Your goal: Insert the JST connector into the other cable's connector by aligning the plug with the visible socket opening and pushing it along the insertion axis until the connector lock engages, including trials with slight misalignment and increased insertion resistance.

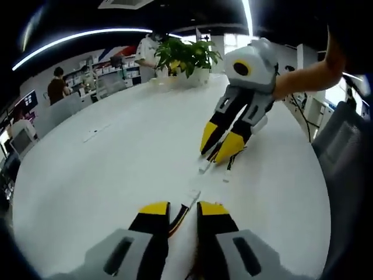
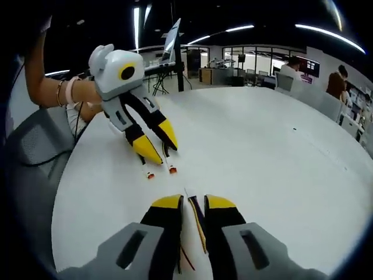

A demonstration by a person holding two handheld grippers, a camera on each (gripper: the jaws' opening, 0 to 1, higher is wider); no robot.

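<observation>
Left gripper view: left gripper (image 1: pixel 182 208) closed on a cable (image 1: pixel 180 217), its white connector (image 1: pixel 192 195) on the white table (image 1: pixel 116 169). Right gripper (image 1: pixel 222 146) opposite.

Right gripper view: right gripper (image 2: pixel 193 202) clamps a second cable (image 2: pixel 198 224); left gripper (image 2: pixel 159 149) beyond, over loose wire ends (image 2: pixel 161 171).

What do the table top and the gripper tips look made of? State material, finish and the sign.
Table top: looks like a smooth white laminate or painted board, matte to satin, with only soft light reflections; the exact material stays open. Left gripper and right gripper tips: yellow, matte, probably rubber or soft plastic pads on black and grey moulded plastic bodies.
</observation>
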